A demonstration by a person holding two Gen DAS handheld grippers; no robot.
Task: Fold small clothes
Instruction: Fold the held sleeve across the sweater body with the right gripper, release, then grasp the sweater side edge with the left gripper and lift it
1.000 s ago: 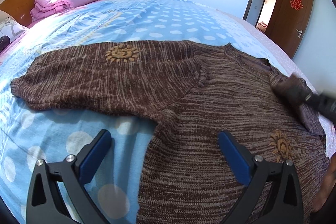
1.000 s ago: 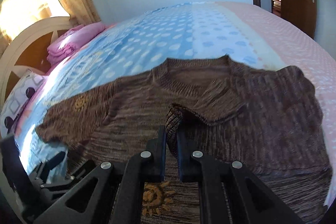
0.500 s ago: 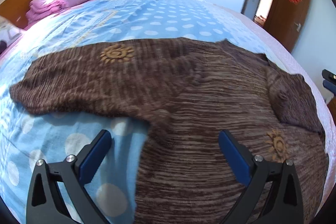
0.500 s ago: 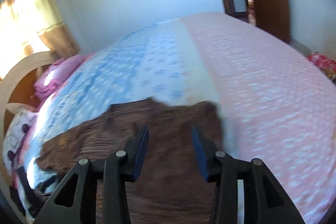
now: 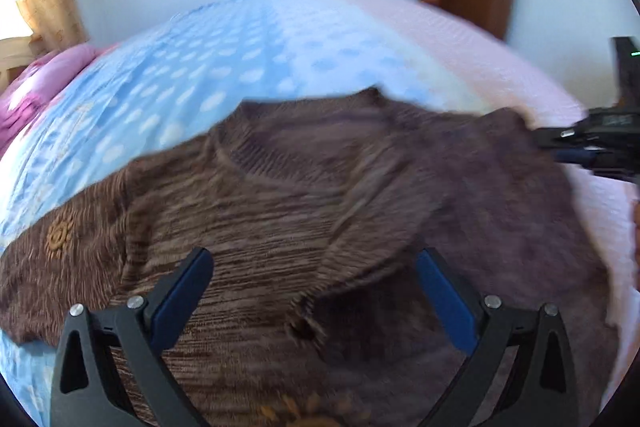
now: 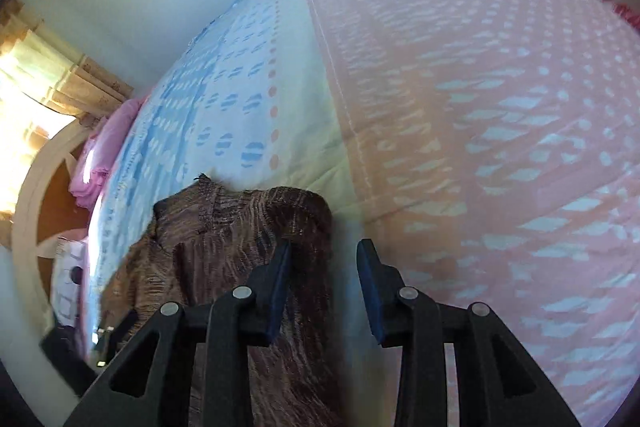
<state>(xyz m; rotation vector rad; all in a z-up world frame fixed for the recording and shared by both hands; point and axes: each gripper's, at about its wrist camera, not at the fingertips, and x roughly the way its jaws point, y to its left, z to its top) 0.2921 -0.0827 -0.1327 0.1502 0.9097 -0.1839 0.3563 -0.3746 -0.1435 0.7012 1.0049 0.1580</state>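
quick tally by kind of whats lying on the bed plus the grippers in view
brown sweater: 1
pink folded bedding: 1
grippers: 2, the left gripper and the right gripper, both with jaws apart and nothing between them
total: 4

- Left gripper: jaws spread wide, blue pads facing each other across a big gap. Nothing pinched. In its own view the arms come up from about 7 and 5 o'clock.
- It's angled downward, tips low in the picture.
- Right gripper: jaws parted a moderate amount, way narrower than the left, and nothing is between the pads. Its arms come in from roughly 7 and 5 o'clock too.
- Its view is rolled to one side.
- You can also spot the right gripper's black body from the left camera, out at around 3 o'clock, a bit blurry.
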